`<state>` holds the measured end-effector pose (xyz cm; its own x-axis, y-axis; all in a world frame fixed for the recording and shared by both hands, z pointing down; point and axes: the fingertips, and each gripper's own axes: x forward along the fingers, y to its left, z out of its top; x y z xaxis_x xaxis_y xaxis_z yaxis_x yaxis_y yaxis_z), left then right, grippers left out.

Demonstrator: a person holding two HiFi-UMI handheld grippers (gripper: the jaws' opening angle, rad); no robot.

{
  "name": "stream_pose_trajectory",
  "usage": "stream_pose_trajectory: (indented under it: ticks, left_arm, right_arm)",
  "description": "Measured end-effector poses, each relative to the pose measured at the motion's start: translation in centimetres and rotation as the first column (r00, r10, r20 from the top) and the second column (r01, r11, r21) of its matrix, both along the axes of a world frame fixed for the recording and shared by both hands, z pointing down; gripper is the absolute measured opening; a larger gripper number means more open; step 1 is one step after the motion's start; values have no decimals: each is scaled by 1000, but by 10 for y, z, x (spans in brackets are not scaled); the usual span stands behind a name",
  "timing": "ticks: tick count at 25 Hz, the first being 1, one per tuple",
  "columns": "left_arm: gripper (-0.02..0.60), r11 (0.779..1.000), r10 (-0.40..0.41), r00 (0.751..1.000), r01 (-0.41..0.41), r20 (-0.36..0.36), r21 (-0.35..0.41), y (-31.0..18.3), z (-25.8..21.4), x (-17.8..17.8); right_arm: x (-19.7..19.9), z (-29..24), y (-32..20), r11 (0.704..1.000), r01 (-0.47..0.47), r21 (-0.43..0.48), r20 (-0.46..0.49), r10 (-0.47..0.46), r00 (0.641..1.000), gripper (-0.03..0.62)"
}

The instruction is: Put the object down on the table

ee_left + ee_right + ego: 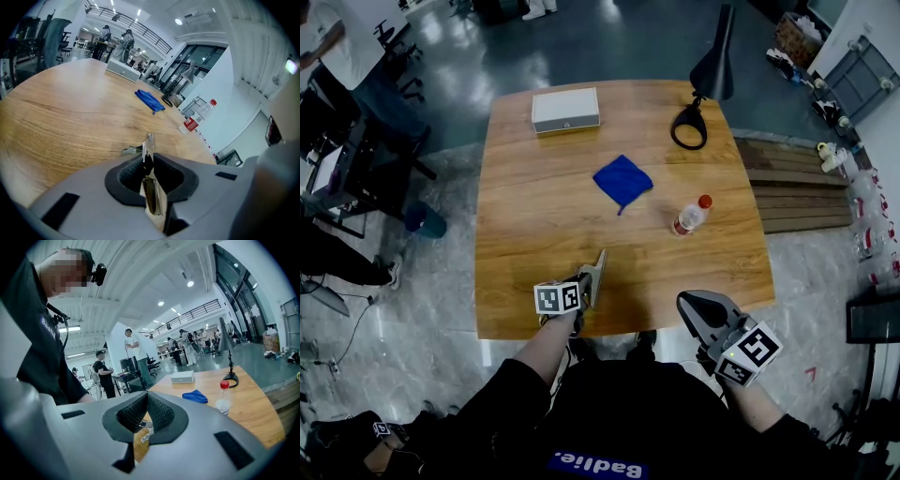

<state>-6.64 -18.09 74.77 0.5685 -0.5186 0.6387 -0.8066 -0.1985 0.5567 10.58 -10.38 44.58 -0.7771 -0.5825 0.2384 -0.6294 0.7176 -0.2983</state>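
A thin grey metal tool (597, 270) stands edge-on between the jaws of my left gripper (587, 283), just inside the front edge of the wooden table (534, 234). In the left gripper view the tool (148, 142) pokes out past the pads, its low end close to the tabletop. The left gripper (147, 161) has its jaws slightly apart, and a narrow gap shows beside the tool. My right gripper (697, 309) hangs off the table's front edge near my body. Its jaws (147, 401) are shut with nothing between them.
A blue cloth (622, 181) lies mid-table, and a clear bottle with a red cap (689, 217) lies to its right. A white box (565, 109) and a black desk lamp (705, 94) stand at the far edge. A wooden bench (797, 187) is right of the table, and chairs are at the left.
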Motion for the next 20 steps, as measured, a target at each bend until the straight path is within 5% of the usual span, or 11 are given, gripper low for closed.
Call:
stream_pose_trajectory:
  ticks: [11, 20]
  left_arm:
    - [126, 1000, 27, 998, -27, 61, -2, 0, 9, -7]
    - [133, 999, 43, 994, -45, 104, 24, 10, -6, -28]
  right_arm:
    - [-5, 5, 1, 1000, 14, -8, -15, -14, 1000, 5]
    - [-11, 0, -1, 1000, 30, 9, 8, -30, 1000, 6]
